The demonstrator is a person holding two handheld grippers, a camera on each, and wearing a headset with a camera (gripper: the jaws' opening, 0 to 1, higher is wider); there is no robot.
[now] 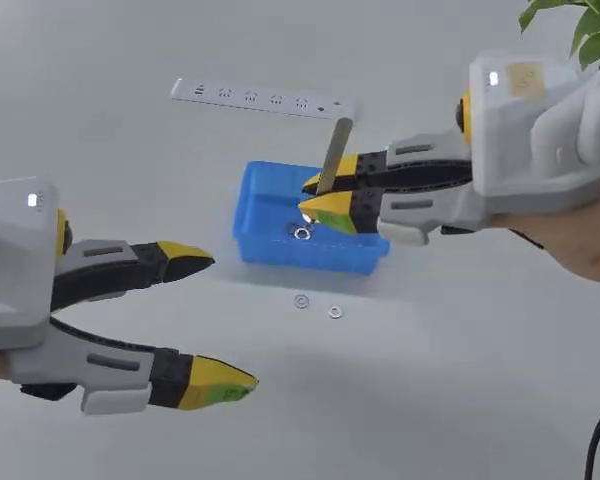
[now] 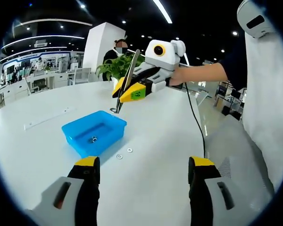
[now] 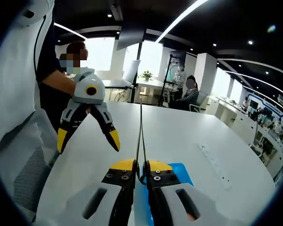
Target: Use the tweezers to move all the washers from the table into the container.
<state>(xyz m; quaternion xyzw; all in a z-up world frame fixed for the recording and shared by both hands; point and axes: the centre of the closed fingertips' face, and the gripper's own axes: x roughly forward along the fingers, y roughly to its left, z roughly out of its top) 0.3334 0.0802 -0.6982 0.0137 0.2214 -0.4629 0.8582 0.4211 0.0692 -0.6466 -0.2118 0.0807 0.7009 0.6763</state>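
Only partly visible: tweezers [image 1: 336, 148] in right gripper [image 1: 305, 197]

Three washers [image 1: 301, 300], one container [image 1: 280, 252], one pair of tweezers [image 1: 336, 150], one power strip [image 1: 260, 98], two hand-held grippers [image 1: 230, 320].

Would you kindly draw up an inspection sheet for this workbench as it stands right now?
Surface: white table, smooth.
Job's things: blue container holding one washer; two loose washers on the table in front of it; tweezers over the container.
Clutter: power strip beyond the container.
Grippers: left tongs open, empty; right tongs shut on the tweezers.
Cables: black cable across the table's right side.
Surroundings: plant; seated person in an office.
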